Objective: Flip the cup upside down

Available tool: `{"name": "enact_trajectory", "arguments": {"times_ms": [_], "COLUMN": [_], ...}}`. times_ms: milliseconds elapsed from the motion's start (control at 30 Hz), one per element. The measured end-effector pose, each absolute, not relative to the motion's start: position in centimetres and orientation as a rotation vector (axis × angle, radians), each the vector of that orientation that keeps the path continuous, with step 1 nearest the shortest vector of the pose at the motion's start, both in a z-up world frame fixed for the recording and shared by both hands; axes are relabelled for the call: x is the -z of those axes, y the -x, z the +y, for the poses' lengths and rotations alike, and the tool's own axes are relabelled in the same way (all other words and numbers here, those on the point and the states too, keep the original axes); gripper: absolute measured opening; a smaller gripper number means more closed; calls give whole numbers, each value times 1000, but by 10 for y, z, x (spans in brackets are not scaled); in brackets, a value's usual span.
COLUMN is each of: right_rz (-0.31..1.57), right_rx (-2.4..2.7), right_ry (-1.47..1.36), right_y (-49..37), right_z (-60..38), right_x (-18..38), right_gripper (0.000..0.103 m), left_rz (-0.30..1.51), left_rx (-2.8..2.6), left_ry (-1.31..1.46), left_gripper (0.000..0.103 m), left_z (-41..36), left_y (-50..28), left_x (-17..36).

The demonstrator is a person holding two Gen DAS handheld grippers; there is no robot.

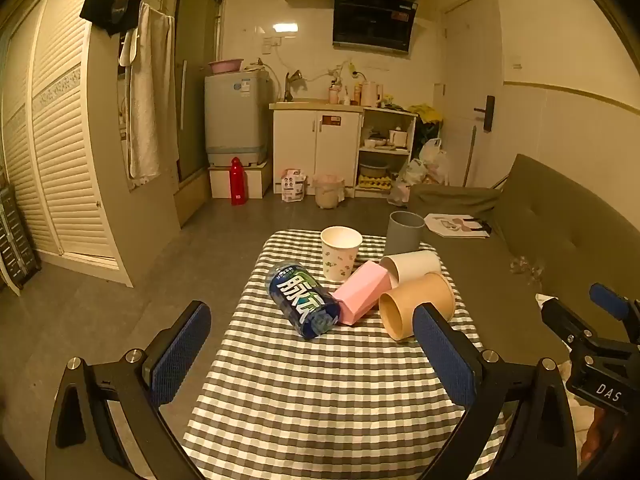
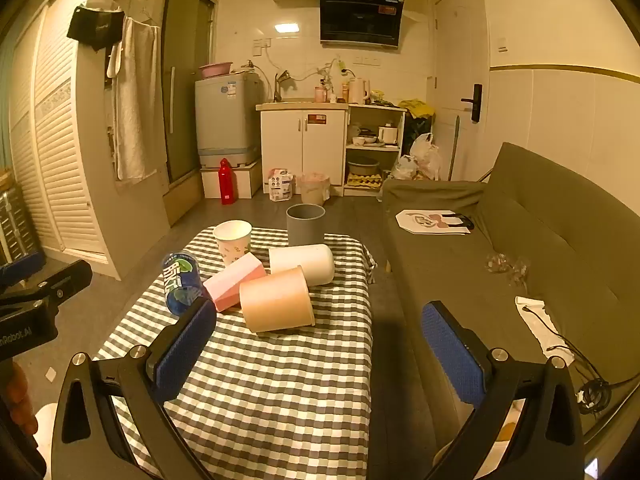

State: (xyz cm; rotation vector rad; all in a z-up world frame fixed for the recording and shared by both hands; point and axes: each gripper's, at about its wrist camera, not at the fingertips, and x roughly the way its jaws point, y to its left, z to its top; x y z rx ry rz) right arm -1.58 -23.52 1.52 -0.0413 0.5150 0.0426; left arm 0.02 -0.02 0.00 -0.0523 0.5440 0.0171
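Observation:
A paper cup [image 1: 340,251] [image 2: 233,241] with a floral print stands upright, mouth up, at the far side of the checked table [image 1: 320,392] [image 2: 280,380]. A grey cup [image 1: 404,234] [image 2: 305,224] stands upright behind it. A tan cup [image 1: 416,310] [image 2: 276,300] and a white cup [image 1: 412,266] [image 2: 304,262] lie on their sides. My left gripper [image 1: 316,344] is open and empty over the near table. My right gripper [image 2: 320,340] is open and empty, near the table's right edge.
A blue bottle [image 1: 302,302] [image 2: 181,282] and a pink box [image 1: 362,298] [image 2: 234,280] lie among the cups. A grey-green sofa [image 2: 520,248] runs along the right of the table. Kitchen cabinets and a washing machine stand at the back.

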Motion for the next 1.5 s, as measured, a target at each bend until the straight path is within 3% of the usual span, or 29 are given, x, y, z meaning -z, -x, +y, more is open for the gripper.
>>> {"name": "enact_trajectory", "arguments": {"times_ms": [1500], "right_rz": [519], "right_rx": [-64], "right_ry": [37], "right_y": [21], "right_z": [-226], "right_x": [-15], "right_gripper": [103], "left_rz": [529], "left_rx": [-38], "left_ry": [29], "left_gripper": [103], "left_z": [1], "left_y": [5], "left_x": [0]}}
